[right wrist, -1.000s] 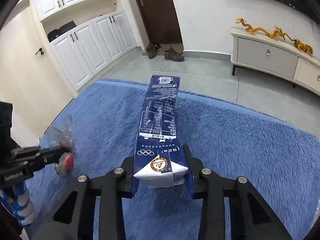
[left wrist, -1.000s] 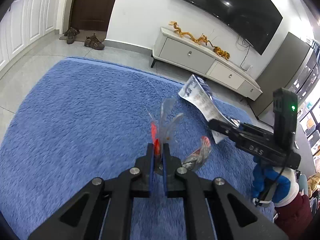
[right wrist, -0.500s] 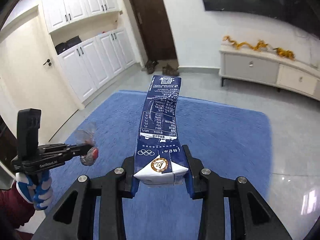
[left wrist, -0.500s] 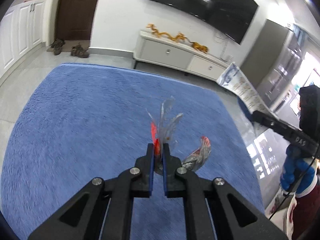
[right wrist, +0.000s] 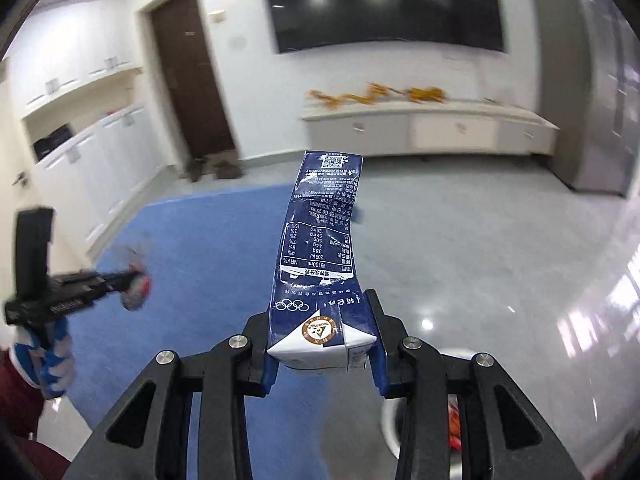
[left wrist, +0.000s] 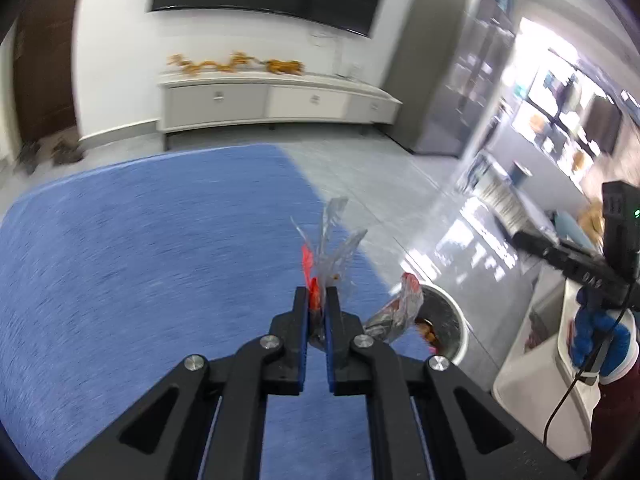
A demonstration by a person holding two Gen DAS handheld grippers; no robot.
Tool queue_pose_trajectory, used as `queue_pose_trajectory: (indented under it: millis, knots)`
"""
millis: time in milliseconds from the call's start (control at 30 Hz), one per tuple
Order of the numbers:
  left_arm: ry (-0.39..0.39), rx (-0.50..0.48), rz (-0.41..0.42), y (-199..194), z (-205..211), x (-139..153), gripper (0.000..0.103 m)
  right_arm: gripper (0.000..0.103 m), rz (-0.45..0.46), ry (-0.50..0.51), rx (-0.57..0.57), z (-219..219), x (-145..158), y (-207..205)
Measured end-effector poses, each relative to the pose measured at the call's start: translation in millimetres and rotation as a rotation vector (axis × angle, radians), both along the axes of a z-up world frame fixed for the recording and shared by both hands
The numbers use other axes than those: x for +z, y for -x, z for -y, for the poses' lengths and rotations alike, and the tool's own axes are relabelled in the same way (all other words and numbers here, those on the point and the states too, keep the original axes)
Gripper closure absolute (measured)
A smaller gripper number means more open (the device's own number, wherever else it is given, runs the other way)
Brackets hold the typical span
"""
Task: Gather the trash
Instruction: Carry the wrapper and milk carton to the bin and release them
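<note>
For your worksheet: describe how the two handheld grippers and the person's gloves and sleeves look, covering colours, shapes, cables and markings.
Both grippers, the left gripper and the right gripper, are matte black linkages with silver pivot bolts and blue pads inside the fingers. The right one carries white lettering on its side, a black box with a green light and a black cable. The gloves are blue and white; the sleeves are dark red.

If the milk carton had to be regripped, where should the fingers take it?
As the right gripper holds the milk carton now: across the folded base end, from behind along its length. The upper body looks crushed and bent, so the firmer base probably gives flatter sides.
</note>
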State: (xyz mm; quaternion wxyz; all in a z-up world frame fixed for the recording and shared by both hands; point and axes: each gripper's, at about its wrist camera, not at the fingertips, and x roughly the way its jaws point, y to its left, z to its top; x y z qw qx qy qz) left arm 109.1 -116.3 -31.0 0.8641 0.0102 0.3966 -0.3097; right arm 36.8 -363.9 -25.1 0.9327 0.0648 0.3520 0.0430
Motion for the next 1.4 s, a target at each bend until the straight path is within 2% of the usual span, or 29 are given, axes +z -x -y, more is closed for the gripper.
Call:
queue_pose_trajectory:
  millis: [167,367,533,600,700,733,767,833,900,967,1100,1267,1300,1367,1400]
  knots:
    - [-0.065,-0.136,-0.025,5.4,93.3,-10.0,0.096,0.067,-0.095,-0.040,-0.137,57.8,-44.6,32.3]
    - [-0.182,-0.260,-0.071,8.7,208.3,-48.2,0.096,0.067,-0.222,-0.104,-0.268,116.2,-118.3,39.6]
    - [-0.251,-0.296,-0.133,-5.0,273.1,-84.9,0.095,0.067,-0.305,-0.175,-0.332,148.9,-172.1,31.0]
    - [-0.270,-0.298,-0.147,-7.6,291.0,-97.2,0.093,0.067,-0.324,-0.192,-0.340,153.1,-182.9,22.0]
    - [-0.258,-0.312,-0.183,-13.5,313.3,-112.0,0.093,0.066,-0.346,-0.213,-0.344,160.1,-202.1,16.5]
    - [-0.254,-0.318,-0.194,-12.3,320.2,-117.0,0.090,0.065,-0.351,-0.217,-0.344,161.5,-207.5,16.7]
    - [-0.257,-0.315,-0.198,-14.7,325.3,-122.4,0.079,0.065,-0.355,-0.219,-0.345,164.9,-213.1,14.1]
    - [-0.254,-0.311,-0.209,-19.7,334.8,-130.0,0.068,0.060,-0.362,-0.227,-0.365,171.3,-223.5,10.5]
    - [-0.238,-0.310,-0.233,-23.8,335.0,-133.4,0.068,0.053,-0.365,-0.243,-0.386,177.0,-231.9,8.6]
    - [-0.219,-0.312,-0.242,-24.3,333.8,-132.3,0.067,0.053,-0.364,-0.251,-0.400,178.6,-233.3,9.0]
    - [-0.197,-0.290,-0.184,-18.7,319.3,-116.0,0.067,0.053,-0.336,-0.247,-0.413,179.1,-229.3,15.1]
    - [-0.172,-0.214,-0.072,-8.3,280.8,-83.1,0.066,0.052,-0.260,-0.177,-0.429,173.1,-197.2,22.2]
    - [-0.164,-0.200,-0.054,-6.5,270.8,-76.5,0.064,0.052,-0.242,-0.161,-0.429,170.1,-188.2,22.7]
    - [-0.155,-0.141,0.002,-0.3,251.4,-60.7,0.050,0.048,-0.191,-0.140,-0.424,162.7,-168.2,25.4]
    - [-0.144,-0.117,0.029,2.5,239.0,-52.4,0.049,0.044,-0.161,-0.133,-0.418,157.8,-156.4,27.6]
